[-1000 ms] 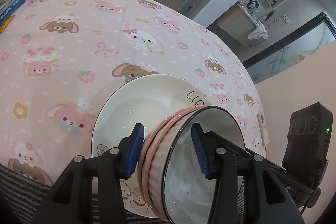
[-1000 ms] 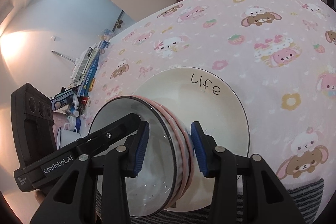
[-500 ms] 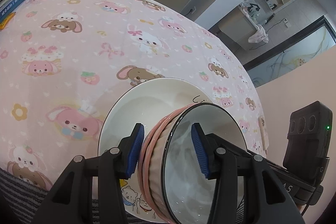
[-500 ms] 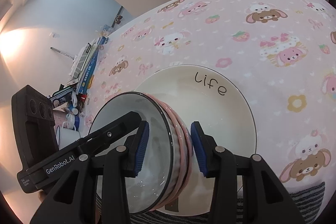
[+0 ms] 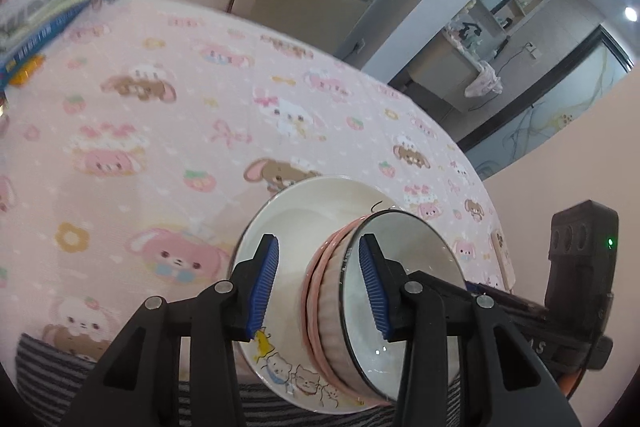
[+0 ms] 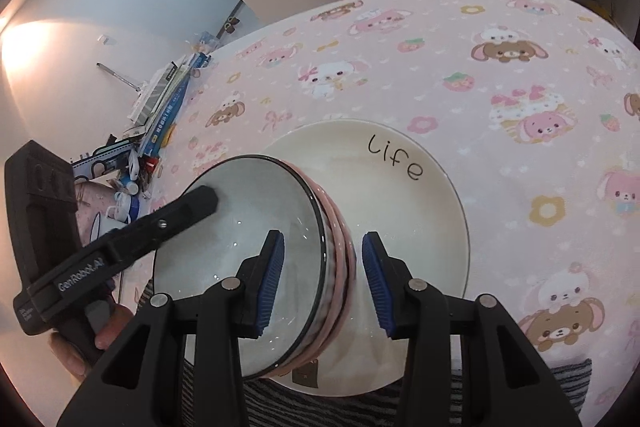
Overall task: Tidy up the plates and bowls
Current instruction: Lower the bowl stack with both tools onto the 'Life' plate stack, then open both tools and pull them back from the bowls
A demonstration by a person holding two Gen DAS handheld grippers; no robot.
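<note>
A stack of pink-ribbed bowls [image 5: 332, 291] with a white inside [image 6: 248, 239] sits in a white plate [image 6: 400, 211] marked "life", with cartoon cats on its rim [image 5: 300, 379]. My left gripper [image 5: 318, 291] is open, its blue pads straddling the bowl stack's rim without squeezing. My right gripper [image 6: 322, 285] is also open, astride the opposite rim. Each gripper shows in the other's view: the right gripper [image 5: 576, 291] and the left gripper [image 6: 120, 247].
The plate rests near the front edge of a round table with a pink cartoon tablecloth [image 5: 168, 115]. Books and clutter [image 6: 160, 111] lie at the table's far left edge. A striped cloth [image 5: 52, 367] hangs at the front.
Both grippers have opened off the bowl stack's rim, the jaws now wider with gaps beside the bowls. The bowls have settled into the plate.
</note>
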